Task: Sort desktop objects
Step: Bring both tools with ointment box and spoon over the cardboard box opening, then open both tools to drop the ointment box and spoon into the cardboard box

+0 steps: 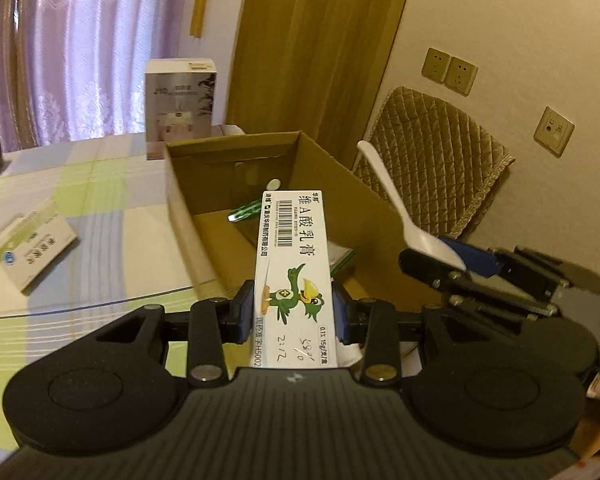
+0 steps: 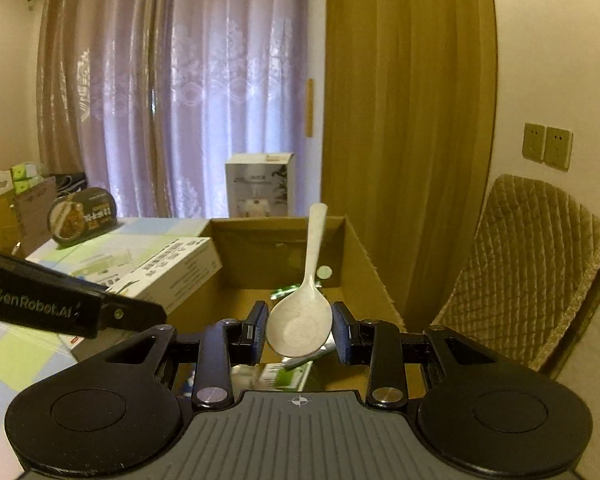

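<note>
My left gripper (image 1: 293, 314) is shut on a long white ointment box (image 1: 294, 264) with a green bird printed on it, held over the near edge of an open cardboard box (image 1: 180, 200). Over the same cardboard box (image 2: 356, 248), my right gripper (image 2: 300, 334) is shut on the bowl of a white plastic spoon (image 2: 304, 316) whose handle points up. In the left wrist view the spoon (image 1: 388, 196) and the right gripper (image 1: 440, 264) show at the right. A green packet (image 1: 244, 212) and a small white round thing (image 1: 274, 184) lie inside the cardboard box.
A flat white medicine box (image 1: 32, 248) lies on the checked tablecloth (image 1: 100, 184) at left. A tall white carton (image 1: 180, 108) stands behind the cardboard box. A padded chair (image 1: 432, 164) stands at right. A round food tub (image 2: 82, 216) leans at the table's far left.
</note>
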